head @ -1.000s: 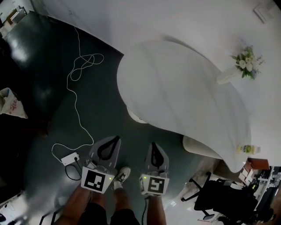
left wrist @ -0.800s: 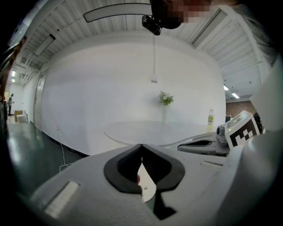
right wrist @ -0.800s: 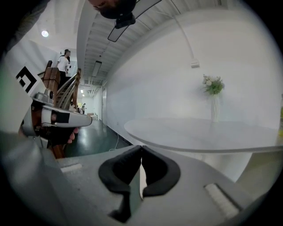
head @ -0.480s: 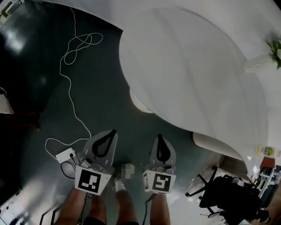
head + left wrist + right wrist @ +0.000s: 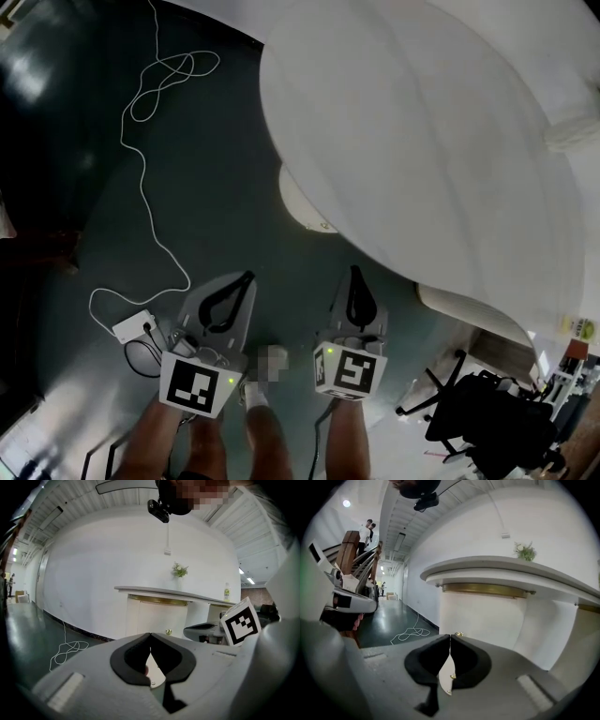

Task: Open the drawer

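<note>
Brass knob (image 5: 458, 633) marks the drawer (image 5: 465, 625) under the white table (image 5: 497, 566), well ahead of us, so we want to spread the right tongs (image 5: 450, 637), pinched shut and empty like the left tongs (image 5: 150, 634), before closing on it.

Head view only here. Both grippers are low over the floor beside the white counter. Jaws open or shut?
Observer: Both shut. The left gripper and the right gripper each show their tips together in their own views, with nothing between them.
Operator: Any handle? I only see the countertop.
Observer: Yes. There is a small gold knob on the white cabinet front under the countertop, just above the right gripper's tips in its view.
</note>
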Demonstrator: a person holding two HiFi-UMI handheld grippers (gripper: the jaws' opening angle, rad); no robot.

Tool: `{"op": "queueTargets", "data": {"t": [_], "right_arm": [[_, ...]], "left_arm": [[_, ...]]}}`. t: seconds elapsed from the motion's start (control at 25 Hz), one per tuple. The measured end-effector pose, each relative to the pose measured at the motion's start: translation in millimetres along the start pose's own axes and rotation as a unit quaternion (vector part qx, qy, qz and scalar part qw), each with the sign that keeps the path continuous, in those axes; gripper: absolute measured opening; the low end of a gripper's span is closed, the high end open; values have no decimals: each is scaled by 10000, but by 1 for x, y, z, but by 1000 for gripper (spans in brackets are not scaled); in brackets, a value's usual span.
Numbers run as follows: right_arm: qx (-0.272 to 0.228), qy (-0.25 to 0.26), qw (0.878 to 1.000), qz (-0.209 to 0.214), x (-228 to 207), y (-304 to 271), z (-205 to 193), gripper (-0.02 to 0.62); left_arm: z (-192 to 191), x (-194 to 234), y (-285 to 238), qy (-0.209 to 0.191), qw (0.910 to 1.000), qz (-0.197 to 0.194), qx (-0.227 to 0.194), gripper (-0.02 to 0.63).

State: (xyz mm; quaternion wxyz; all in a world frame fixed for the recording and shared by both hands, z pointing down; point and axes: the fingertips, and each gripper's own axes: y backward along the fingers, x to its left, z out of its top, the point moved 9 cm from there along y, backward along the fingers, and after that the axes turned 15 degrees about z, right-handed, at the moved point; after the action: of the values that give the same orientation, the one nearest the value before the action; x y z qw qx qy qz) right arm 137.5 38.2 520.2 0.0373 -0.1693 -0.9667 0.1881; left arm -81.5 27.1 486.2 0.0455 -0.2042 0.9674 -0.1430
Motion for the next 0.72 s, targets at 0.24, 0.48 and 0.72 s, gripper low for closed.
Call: {"op": "queueTargets", "data": {"t": [0.24, 0.48, 0.72], "right_arm": [[26, -73, 9998, -156, -14, -28, 6, 104], [228, -196, 9994, -176, -23, -52, 3, 155], [366, -240, 9987, -246, -30, -68, 2, 167]], "left_arm": [[-3, 6, -4, 33, 9999, 39, 109, 11], [-4, 12, -5, 15, 9999, 32, 152, 11], [-5, 16, -7, 49, 9997, 48, 217, 11]]}}
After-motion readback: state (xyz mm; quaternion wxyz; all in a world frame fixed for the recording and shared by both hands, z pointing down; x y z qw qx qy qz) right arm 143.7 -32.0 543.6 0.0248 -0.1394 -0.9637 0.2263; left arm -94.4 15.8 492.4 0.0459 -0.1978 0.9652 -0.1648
